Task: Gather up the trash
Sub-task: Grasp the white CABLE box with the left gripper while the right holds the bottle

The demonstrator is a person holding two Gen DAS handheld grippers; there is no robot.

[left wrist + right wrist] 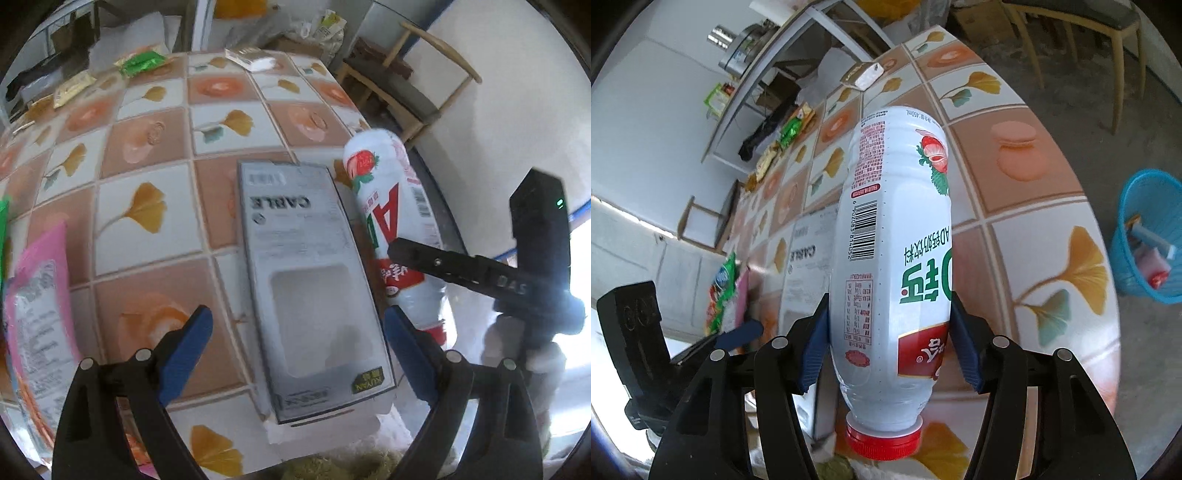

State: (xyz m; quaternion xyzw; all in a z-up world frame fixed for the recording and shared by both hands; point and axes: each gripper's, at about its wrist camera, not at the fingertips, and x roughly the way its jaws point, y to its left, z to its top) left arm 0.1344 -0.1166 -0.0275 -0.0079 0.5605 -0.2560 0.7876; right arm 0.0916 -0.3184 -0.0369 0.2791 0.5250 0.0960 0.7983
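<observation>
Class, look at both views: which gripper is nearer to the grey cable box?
Left. The left gripper hovers open astride the box; the right gripper is beside it, clamped on the bottle.

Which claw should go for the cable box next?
Left. The left claw is open with the cable box lying right between its fingers. The right claw is shut on the bottle, which has yet to go in the blue basket.
</observation>
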